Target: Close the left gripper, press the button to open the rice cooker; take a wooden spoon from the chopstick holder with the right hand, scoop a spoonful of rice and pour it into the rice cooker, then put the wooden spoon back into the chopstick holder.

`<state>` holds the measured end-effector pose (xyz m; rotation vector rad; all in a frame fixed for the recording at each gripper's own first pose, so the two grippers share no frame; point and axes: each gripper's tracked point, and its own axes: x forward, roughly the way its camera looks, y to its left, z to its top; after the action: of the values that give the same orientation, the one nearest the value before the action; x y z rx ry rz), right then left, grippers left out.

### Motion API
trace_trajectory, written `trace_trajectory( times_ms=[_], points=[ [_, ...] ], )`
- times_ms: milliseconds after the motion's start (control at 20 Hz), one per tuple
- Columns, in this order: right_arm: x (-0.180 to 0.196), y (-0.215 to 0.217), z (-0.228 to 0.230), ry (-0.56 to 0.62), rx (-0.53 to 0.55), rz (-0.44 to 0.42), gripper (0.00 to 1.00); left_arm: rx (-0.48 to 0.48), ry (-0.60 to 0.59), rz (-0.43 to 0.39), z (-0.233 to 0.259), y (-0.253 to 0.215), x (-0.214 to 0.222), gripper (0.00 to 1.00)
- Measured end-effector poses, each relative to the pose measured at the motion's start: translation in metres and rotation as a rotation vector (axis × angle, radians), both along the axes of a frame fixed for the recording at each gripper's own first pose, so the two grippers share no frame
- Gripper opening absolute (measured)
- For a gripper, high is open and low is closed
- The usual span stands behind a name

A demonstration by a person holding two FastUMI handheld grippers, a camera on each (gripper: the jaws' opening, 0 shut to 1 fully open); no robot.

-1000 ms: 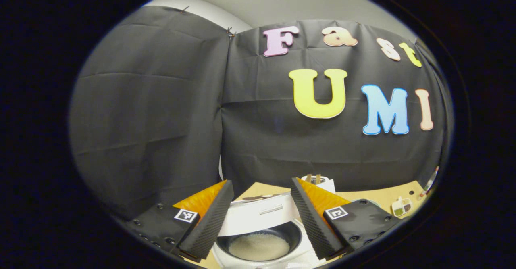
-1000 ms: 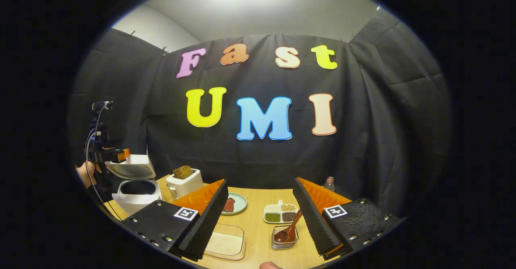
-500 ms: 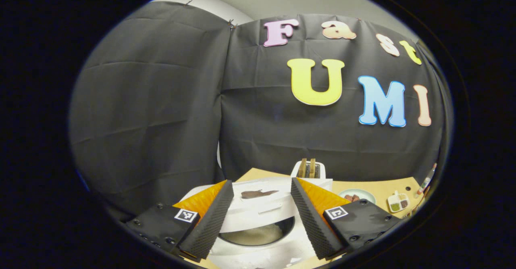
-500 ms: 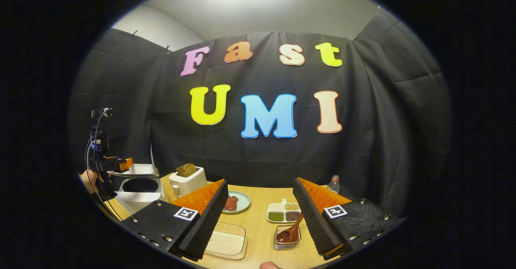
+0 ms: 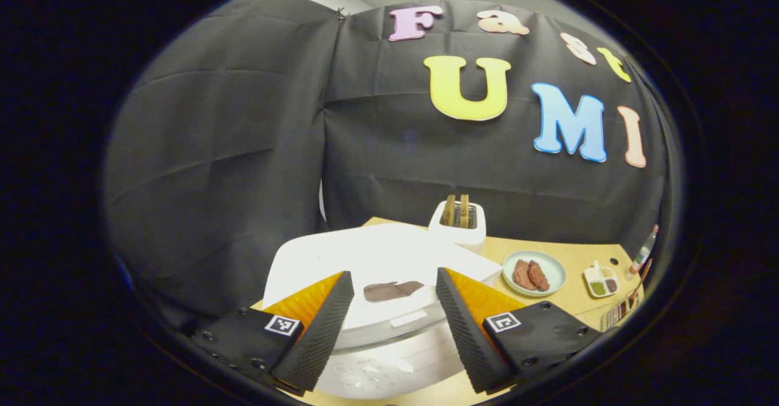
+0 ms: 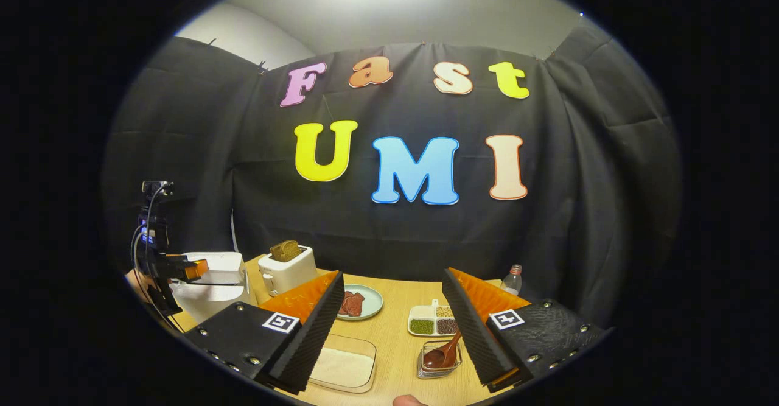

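Both tongs wide, empty: left tongs (image 5: 389, 327) over the cooker (image 5: 377, 308), lid down; spoon (image 6: 443, 352) in its holder (image 6: 438, 360) – task looks finished

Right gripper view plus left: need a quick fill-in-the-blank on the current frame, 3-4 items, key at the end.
1. The rice cooker has its lid ____.
2. The wooden spoon stands in the ____, bowl end down.
3. Bread slices stick up out of the white ____.
4. The fingers of the right gripper and the left gripper are spread ____, gripping nothing.

Missing words: shut; chopstick holder; toaster; open
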<state>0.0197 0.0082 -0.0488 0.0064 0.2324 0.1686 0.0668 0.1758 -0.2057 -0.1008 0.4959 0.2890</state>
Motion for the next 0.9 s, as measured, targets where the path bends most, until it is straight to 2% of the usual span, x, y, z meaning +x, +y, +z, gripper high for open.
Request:
trace_trajectory(
  times_ms=[100, 150, 200, 250, 300, 350, 400, 450, 500, 600, 650, 800, 900],
  points=[
    [0.001, 0.004, -0.001, 0.006, -0.002, 0.006, 0.98, -0.007, 0.032, -0.006, -0.016, -0.004, -0.004, 0.95],
    [0.002, 0.006, -0.003, 0.008, -0.002, 0.009, 0.98, -0.013, 0.058, -0.015, -0.027, -0.008, -0.008, 0.92],
    [0.002, 0.008, -0.002, 0.009, -0.001, 0.012, 0.98, -0.007, 0.093, -0.023, -0.04, -0.012, -0.016, 0.99],
    [0.003, 0.009, -0.002, 0.009, -0.003, 0.014, 0.98, 0.036, 0.029, -0.035, -0.032, -0.011, -0.013, 0.98],
    [0.003, 0.011, -0.001, 0.008, -0.003, 0.018, 0.98, 0.028, 0.032, -0.027, -0.038, -0.01, -0.011, 0.98],
    [0.003, 0.014, 0.0, 0.006, 0.001, 0.023, 0.98, 0.027, -0.019, -0.02, -0.03, -0.01, -0.013, 0.97],
    [0.003, 0.016, 0.002, 0.001, 0.005, 0.024, 0.98, 0.034, -0.016, -0.029, -0.031, -0.011, -0.015, 1.0],
    [0.002, 0.018, 0.004, -0.004, 0.012, 0.028, 0.98, 0.056, -0.011, -0.046, -0.033, -0.012, -0.018, 0.96],
    [0.002, 0.02, 0.007, -0.011, 0.017, 0.034, 0.98, 0.057, 0.003, -0.058, -0.034, -0.013, -0.017, 1.0],
    [0.002, 0.019, 0.015, -0.032, 0.015, 0.032, 0.98, 0.041, -0.005, -0.075, -0.019, -0.023, -0.02, 0.96],
    [0.002, 0.018, 0.018, -0.042, 0.019, 0.027, 0.98, 0.049, -0.038, -0.081, -0.004, -0.026, -0.019, 0.97],
    [0.001, 0.018, 0.025, -0.061, 0.046, 0.006, 0.98, 0.108, -0.132, -0.128, 0.048, -0.048, -0.024, 0.95],
    [-0.001, 0.013, 0.031, -0.086, 0.061, -0.024, 0.98, 0.165, -0.189, -0.141, 0.085, -0.058, -0.029, 0.99]
  ],
)
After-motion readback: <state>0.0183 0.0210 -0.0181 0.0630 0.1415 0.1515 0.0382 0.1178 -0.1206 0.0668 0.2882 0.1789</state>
